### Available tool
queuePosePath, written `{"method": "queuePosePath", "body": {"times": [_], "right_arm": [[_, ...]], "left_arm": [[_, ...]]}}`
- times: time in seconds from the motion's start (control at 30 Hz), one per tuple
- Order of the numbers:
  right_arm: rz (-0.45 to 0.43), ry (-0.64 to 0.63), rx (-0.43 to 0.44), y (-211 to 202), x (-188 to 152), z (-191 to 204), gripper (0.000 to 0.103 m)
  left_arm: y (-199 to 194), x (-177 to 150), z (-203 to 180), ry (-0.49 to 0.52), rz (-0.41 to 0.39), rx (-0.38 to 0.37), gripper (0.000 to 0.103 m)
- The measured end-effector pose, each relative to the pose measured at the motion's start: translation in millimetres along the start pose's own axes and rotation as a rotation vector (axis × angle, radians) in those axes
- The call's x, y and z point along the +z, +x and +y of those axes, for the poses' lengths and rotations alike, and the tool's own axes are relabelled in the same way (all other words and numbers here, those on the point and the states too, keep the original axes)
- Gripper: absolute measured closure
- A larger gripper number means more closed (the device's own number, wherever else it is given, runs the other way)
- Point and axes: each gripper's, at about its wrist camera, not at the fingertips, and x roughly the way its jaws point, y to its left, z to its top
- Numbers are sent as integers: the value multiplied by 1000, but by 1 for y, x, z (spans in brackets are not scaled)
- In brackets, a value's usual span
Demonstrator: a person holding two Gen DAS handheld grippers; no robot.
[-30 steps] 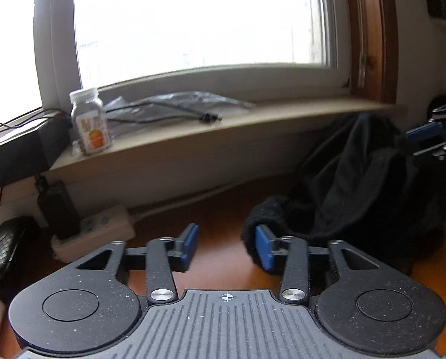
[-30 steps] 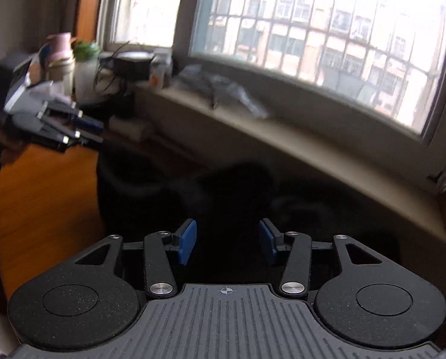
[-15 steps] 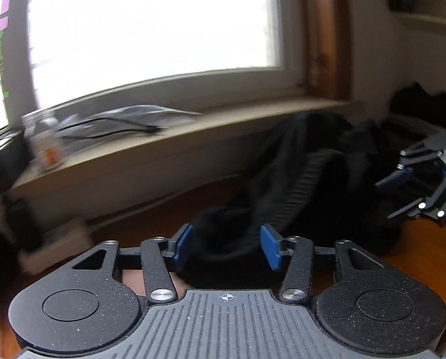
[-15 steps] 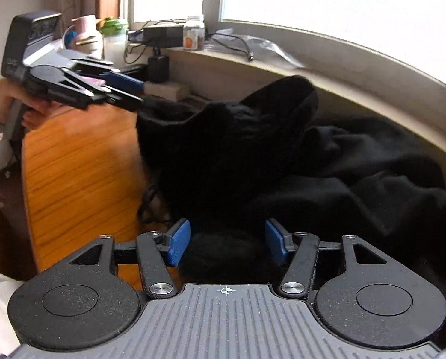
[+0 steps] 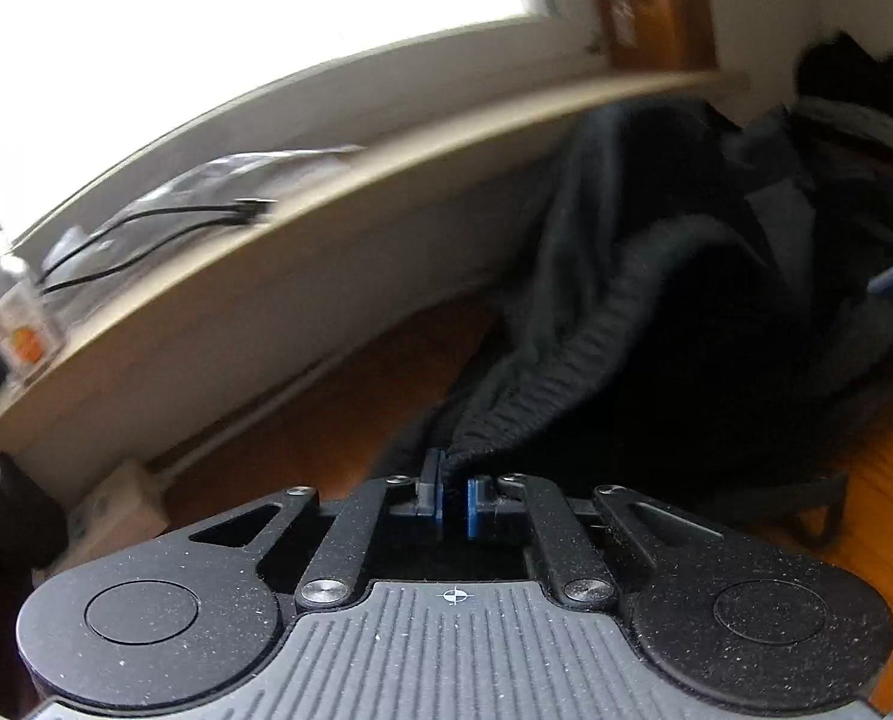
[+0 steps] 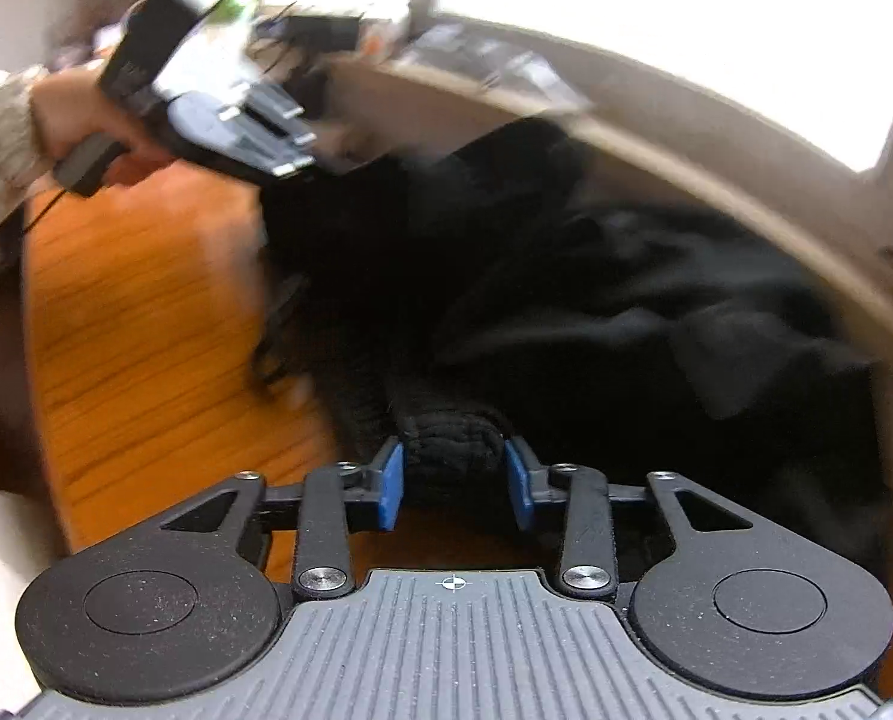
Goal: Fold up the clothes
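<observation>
A black garment [image 5: 674, 324] lies in a heap on the wooden table [image 5: 350, 396], against the wall under the windowsill. My left gripper [image 5: 453, 498] is shut on its ribbed hem [image 5: 506, 414]. In the right wrist view the same garment [image 6: 596, 288] fills the middle. My right gripper [image 6: 453, 483] is open, with a thick ribbed fold [image 6: 452, 438] between its blue pads; the pads sit at the fold's sides without pressing it. The left gripper shows blurred in a hand at the upper left of the right wrist view [image 6: 230, 126].
The windowsill [image 5: 350, 204] carries a black cable [image 5: 164, 228], a plastic bag and a small jar [image 5: 20, 330]. A white power strip [image 5: 119, 510] sits on the table at the left. Bare wood [image 6: 128, 324] lies left of the garment.
My left gripper has closed on the garment's ribbed hem. My right gripper has moved forward, so the thick fold now sits between its open pads. Both views have shifted and blurred.
</observation>
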Motion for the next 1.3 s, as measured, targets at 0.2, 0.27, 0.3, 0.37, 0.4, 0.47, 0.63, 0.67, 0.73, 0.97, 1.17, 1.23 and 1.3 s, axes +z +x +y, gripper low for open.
{"method": "queuePosePath", "body": {"times": [0.2,0.27,0.3,0.37,0.4,0.47,0.63,0.67,0.73,0.97,1.17,1.23,1.3], "right_arm": [[-109,35,-142,-38,36,-43,100],[-144,17,-204,-43,49,-48,102],[-173,14,-237,-46,57,-51,102],[-236,29,-273,-53,76,-59,102],[-268,37,-290,-57,85,-63,102],[-317,48,-297,-60,108,-69,102],[-320,21,-220,-41,136,-52,102],[-301,14,-201,-38,131,-46,102],[-264,1,-161,-31,120,-34,101],[-129,-43,-27,-7,80,6,96],[-36,-10,75,-11,34,30,81],[-11,-8,100,-11,24,39,77],[6,-11,119,-9,18,48,76]], "left_arm": [[-59,-6,24,-35,-67,-16,97],[-76,-15,25,-25,-66,-16,97],[-84,-20,25,-20,-67,-9,97],[-100,-31,29,-28,-68,-14,97],[-107,-36,30,-32,-65,-16,97],[-122,-44,37,-41,-72,-12,97],[-133,-52,46,-45,-49,-1,85],[-133,-54,44,-36,-40,3,75],[-131,-56,42,-18,-23,13,69],[-115,-66,38,-17,9,2,69],[-99,-69,43,-61,15,7,69],[-94,-71,43,-66,21,7,69],[-89,-72,43,-72,27,5,69]]}}
